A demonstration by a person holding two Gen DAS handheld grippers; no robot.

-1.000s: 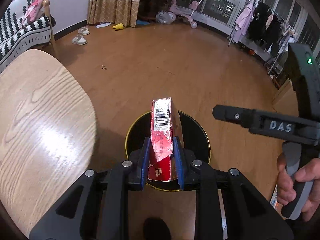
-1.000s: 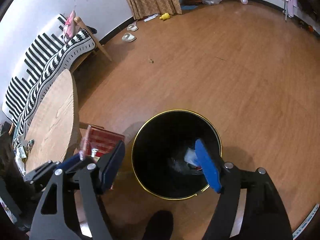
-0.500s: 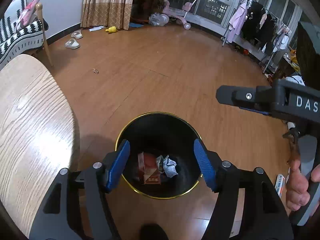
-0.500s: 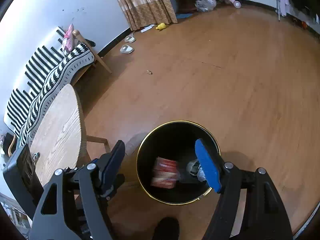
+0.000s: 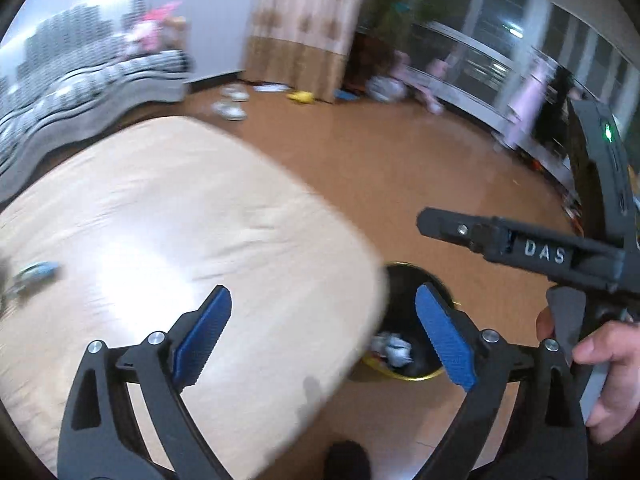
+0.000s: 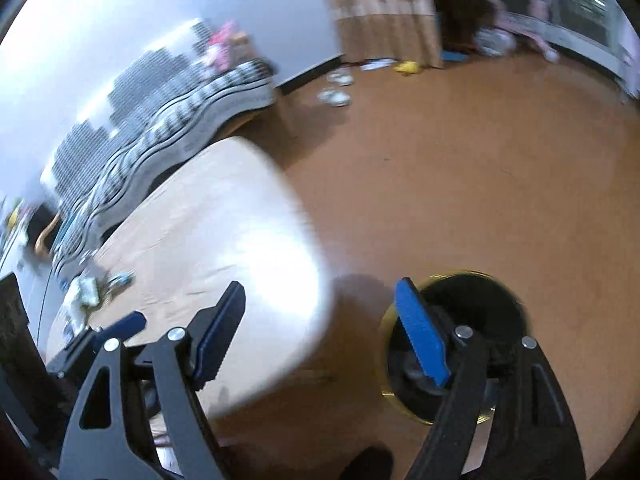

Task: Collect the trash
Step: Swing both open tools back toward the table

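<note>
Both grippers are empty, jaws opening with nothing between them: the left gripper (image 5: 323, 334) and right gripper (image 6: 320, 330) each straddle the wooden table (image 5: 168, 216) edge. Crumpled trash (image 5: 391, 347) already lies in the gold-rimmed black bin (image 6: 472, 292) by the right fingers. More scraps (image 6: 86, 290) wait beyond the left fingers, so collecting seems partway done.

The table (image 5: 168, 216) is pale wood. The bin (image 6: 476, 292) is black with a gold rim, on a brown floor (image 6: 460, 168). The sofa cover (image 6: 172, 124) has black-and-white stripes. The curtain (image 5: 304, 20) is beige and tan. The pads (image 5: 446, 336) are blue.
</note>
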